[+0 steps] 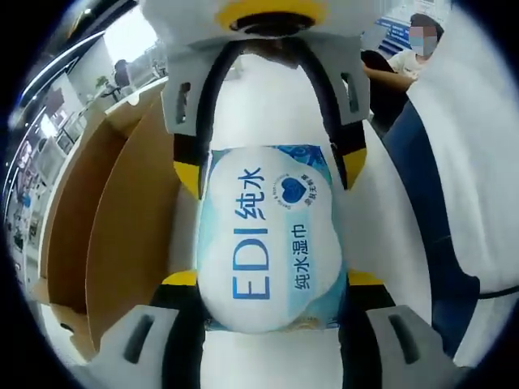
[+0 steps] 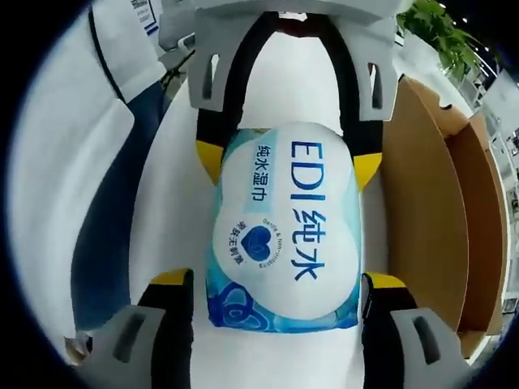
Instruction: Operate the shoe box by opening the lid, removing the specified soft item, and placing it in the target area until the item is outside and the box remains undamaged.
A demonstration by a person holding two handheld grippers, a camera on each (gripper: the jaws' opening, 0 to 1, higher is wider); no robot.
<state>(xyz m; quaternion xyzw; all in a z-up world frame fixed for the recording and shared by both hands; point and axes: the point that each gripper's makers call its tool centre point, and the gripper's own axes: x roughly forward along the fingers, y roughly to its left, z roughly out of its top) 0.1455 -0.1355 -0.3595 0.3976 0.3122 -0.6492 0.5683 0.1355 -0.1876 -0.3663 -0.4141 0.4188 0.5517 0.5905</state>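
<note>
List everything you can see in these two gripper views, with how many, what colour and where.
Wet wipes pack: one, light blue and white with blue "EDI" lettering, held between both grippers; also seen in the right gripper view.
Cardboard box: one, brown, open, left of the pack in the left gripper view and to the right in the right gripper view.
White surface: one, under the pack.
Plant: one, green, top right of the right gripper view.
People: at least two, in the background of the left gripper view.
Left gripper: black jaws with yellow tips, at one end of the pack.
Right gripper: same colours, at the opposite end.
</note>
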